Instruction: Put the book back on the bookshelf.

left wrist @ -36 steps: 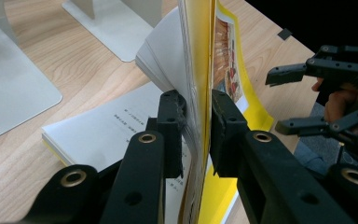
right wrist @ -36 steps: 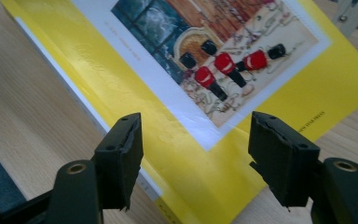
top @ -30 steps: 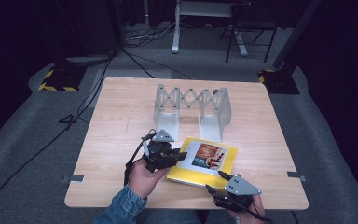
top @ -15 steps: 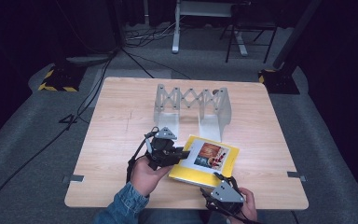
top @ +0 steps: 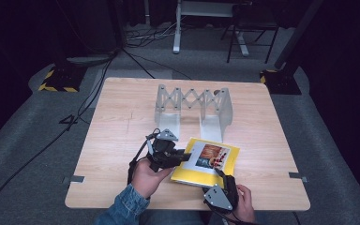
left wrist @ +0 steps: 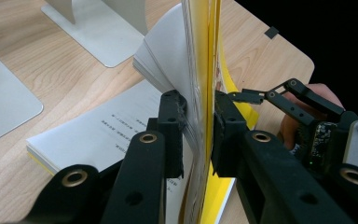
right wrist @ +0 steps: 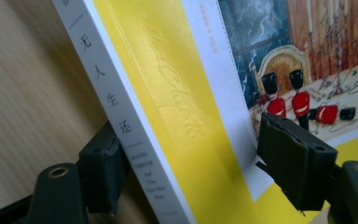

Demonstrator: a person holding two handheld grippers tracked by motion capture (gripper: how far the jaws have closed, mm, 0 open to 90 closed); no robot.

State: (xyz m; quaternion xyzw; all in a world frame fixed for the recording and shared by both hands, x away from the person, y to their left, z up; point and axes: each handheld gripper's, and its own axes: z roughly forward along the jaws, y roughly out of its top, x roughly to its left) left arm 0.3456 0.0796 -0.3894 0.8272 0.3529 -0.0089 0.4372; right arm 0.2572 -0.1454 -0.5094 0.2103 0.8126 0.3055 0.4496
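Note:
A yellow book [top: 211, 161] with a picture on its cover lies on the wooden table [top: 117, 140], near the front. My left gripper [top: 183, 156] is at the book's left edge, shut on the raised yellow cover and a wad of pages [left wrist: 198, 70]; printed white pages [left wrist: 107, 130] lie open beneath. My right gripper [top: 221, 177] is at the book's near edge. Its jaws have just been opening and now straddle the white spine [right wrist: 121, 121], one jaw beside the spine and one over the cover [right wrist: 168, 93], without pressing. The right gripper [left wrist: 249, 95] is also in the left gripper view, just behind the cover.
A silver folding metal book rack [top: 193, 108] stands at the middle back of the table, just beyond the book. Black cables [top: 89, 108] trail over the grey floor at the left. A yellow-and-black stand base [top: 58, 80] sits off the table's far left corner.
My right gripper has moved left and down to the book's near edge, and its jaws now sit around the spine. The left gripper keeps its hold on the cover and has not moved.

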